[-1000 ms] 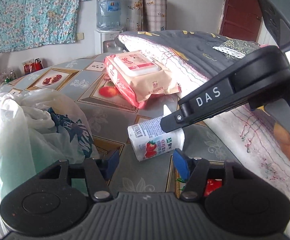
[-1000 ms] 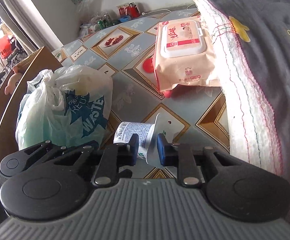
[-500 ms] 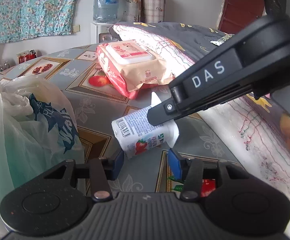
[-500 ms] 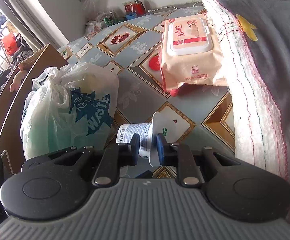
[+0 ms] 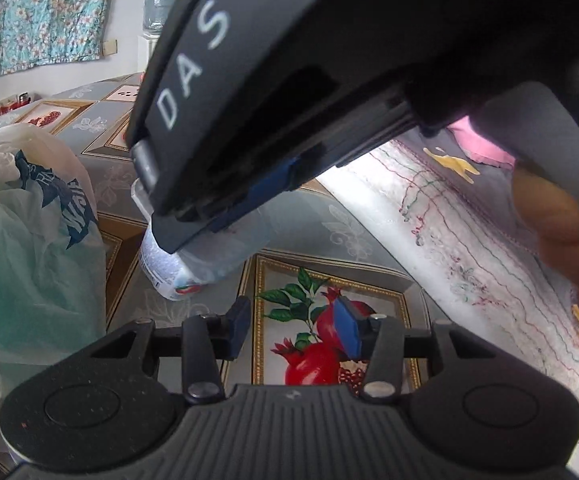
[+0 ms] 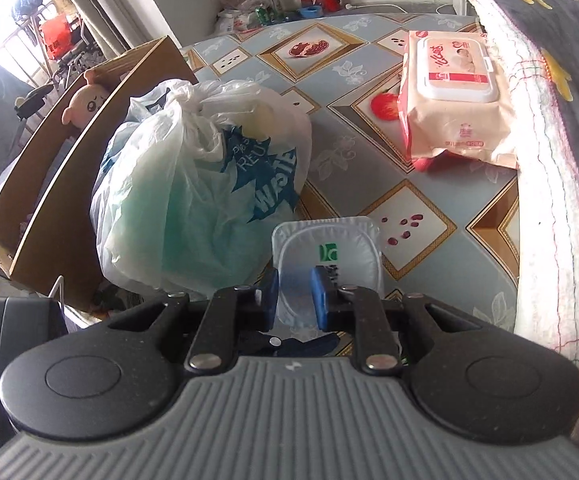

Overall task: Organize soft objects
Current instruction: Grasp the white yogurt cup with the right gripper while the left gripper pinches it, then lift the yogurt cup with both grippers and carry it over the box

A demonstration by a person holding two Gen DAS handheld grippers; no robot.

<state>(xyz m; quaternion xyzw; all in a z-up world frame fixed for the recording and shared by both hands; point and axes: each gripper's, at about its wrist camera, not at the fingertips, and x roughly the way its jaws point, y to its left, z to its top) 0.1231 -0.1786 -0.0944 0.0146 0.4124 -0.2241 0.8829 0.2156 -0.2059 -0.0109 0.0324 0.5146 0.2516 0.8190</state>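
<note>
My right gripper (image 6: 294, 294) jaws pinch the yogurt cup (image 6: 327, 256) by its thin rim, lifted at 6 o'clock from the plastic bag (image 6: 197, 200); it may slip, while my left gripper (image 5: 292, 332) jaws stand released, empty.

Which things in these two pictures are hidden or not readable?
- Wipes pack: absent from the left wrist view, where the right claw fills the frame.
- Yogurt cup: label unreadable, blurred in the left wrist view, foil-first in the right.
- Plastic bag: contents unclear through its film.
- Left claw: nothing between the pads.
</note>
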